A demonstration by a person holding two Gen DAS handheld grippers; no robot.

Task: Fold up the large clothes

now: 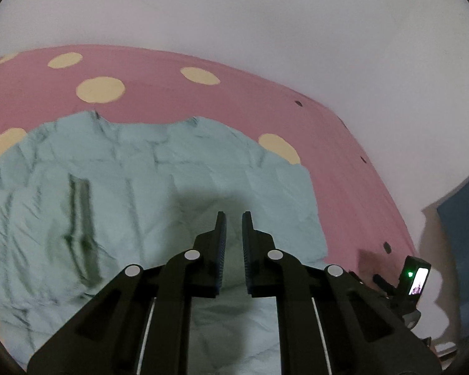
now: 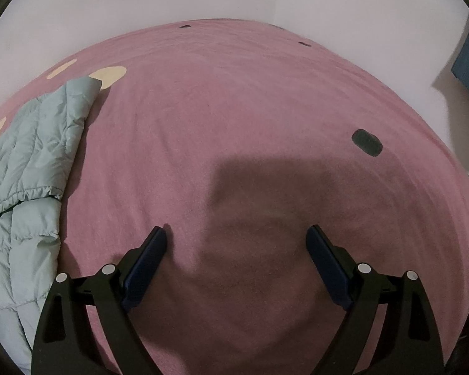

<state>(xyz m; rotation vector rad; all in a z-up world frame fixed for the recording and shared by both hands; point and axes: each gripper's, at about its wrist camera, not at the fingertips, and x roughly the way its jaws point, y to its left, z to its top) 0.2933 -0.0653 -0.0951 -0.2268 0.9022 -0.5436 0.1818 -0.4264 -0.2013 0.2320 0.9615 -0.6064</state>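
Looking through my left wrist camera, I see a pale mint quilted puffer jacket (image 1: 147,187) spread over a pink bedspread (image 1: 234,93) dotted with cream circles. Its fabric is thin, crinkled and stitched into soft panels, with a dark slit like a pocket on the left. My left gripper (image 1: 234,218) hangs over it with its ribbed blue pads nearly together, a narrow gap between them and nothing pinched. A small device with a lit screen (image 1: 417,279) sits at the right edge.

Through the right wrist camera, the jacket (image 2: 37,156) lies at the far left, one gathered hem showing. My right gripper (image 2: 236,229) has its fingers spread wide above bare, fuzzy pink bedspread (image 2: 234,109), holding nothing.
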